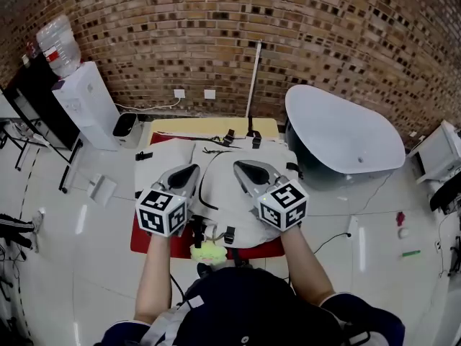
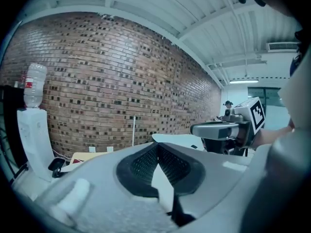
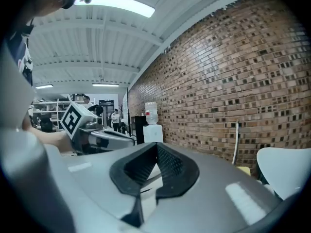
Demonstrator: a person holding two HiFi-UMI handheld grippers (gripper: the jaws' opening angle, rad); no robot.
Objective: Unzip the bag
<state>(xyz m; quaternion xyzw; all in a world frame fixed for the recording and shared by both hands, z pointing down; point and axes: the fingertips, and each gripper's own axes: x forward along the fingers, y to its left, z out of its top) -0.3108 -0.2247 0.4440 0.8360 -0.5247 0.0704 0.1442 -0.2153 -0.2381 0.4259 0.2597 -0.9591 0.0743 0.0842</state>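
Both tongs are pinched shut on nothing: left tongs (image 1: pixel 193 170) and right tongs (image 1: pixel 241 166) hover above the white bag (image 1: pixel 220 200), which lies flat mid-desk (image 1: pixel 180 127). Best to have one pin the fabric beside the dark zip (image 1: pixel 203 189) while the other nips its puller.

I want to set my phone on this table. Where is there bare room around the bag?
The bag covers most of the table. Bare: the yellow strip behind it, left of the straps, and the red mat at its near-left corner. The near edge is crowded by a buckle and a yellow-green thing.
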